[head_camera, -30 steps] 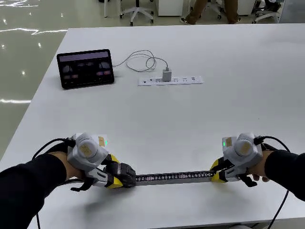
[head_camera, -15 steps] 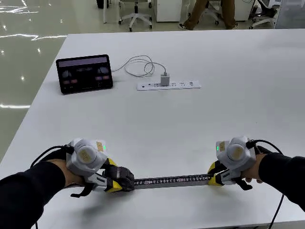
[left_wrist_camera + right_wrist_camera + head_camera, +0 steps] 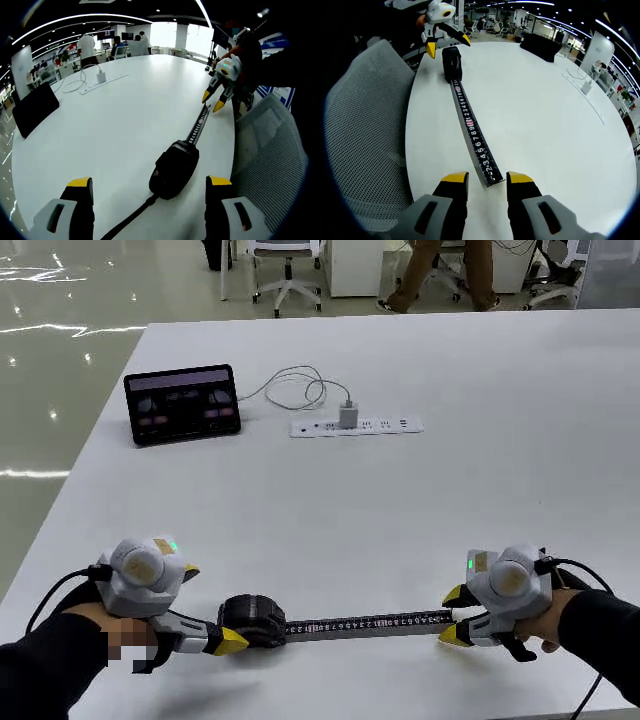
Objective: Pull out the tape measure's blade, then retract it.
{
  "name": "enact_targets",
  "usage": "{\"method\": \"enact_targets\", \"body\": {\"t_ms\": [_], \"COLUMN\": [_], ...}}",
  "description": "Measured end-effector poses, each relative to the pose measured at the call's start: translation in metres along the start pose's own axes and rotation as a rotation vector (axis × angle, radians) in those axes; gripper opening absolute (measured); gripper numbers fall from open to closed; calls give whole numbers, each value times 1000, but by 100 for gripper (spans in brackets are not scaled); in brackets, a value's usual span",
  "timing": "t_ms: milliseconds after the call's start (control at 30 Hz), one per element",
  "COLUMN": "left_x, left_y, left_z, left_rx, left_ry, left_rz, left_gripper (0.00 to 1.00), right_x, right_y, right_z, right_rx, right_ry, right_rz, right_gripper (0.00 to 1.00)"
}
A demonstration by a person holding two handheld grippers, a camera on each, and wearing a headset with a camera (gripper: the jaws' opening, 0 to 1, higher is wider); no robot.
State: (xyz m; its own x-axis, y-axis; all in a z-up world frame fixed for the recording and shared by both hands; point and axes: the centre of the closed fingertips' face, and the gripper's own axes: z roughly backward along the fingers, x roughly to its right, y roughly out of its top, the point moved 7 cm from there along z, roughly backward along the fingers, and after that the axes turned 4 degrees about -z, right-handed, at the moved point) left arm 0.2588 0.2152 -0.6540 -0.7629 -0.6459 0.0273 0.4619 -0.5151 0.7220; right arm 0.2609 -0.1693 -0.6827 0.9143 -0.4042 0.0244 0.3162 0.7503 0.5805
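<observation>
Your left gripper (image 3: 149,182) is spread wide and holds nothing, the tape measure (image 3: 252,621) lies on the table (image 3: 400,510) just in front of it, its blade (image 3: 365,623) runs out long to your right gripper (image 3: 450,616), spread too at the tip, so pulling looks done and only sliding it back in is left.

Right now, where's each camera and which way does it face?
Head view: headset, looking down at the table; sleeves, left hand-held gripper, right hand-held gripper show.
Left gripper view: rides the left one, faces along the blade; own jaws below.
Right gripper view: faces back toward the tape measure; own jaws below.
Shared: the blade.
</observation>
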Motion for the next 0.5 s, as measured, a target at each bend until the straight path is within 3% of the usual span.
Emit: {"method": "enact_targets", "body": {"t_ms": [133, 200, 400, 500], "left_x": [-2, -2, -7, -4], "left_y": [-16, -20, -23, -22], "left_z": [11, 19, 41, 51], "left_rx": [34, 49, 126, 152], "left_ry": [30, 54, 133, 155], "left_rz": [69, 88, 154, 162], "left_gripper": [100, 100, 100, 100], "right_x": [-1, -1, -6, -11], "right_y": [-5, -8, -17, -23], "right_z": [12, 19, 38, 49], "right_rx": [35, 62, 119, 152], "right_ry": [-53, -81, -136, -165], "right_rz": [-45, -84, -166, -193], "right_gripper": [33, 36, 47, 52]}}
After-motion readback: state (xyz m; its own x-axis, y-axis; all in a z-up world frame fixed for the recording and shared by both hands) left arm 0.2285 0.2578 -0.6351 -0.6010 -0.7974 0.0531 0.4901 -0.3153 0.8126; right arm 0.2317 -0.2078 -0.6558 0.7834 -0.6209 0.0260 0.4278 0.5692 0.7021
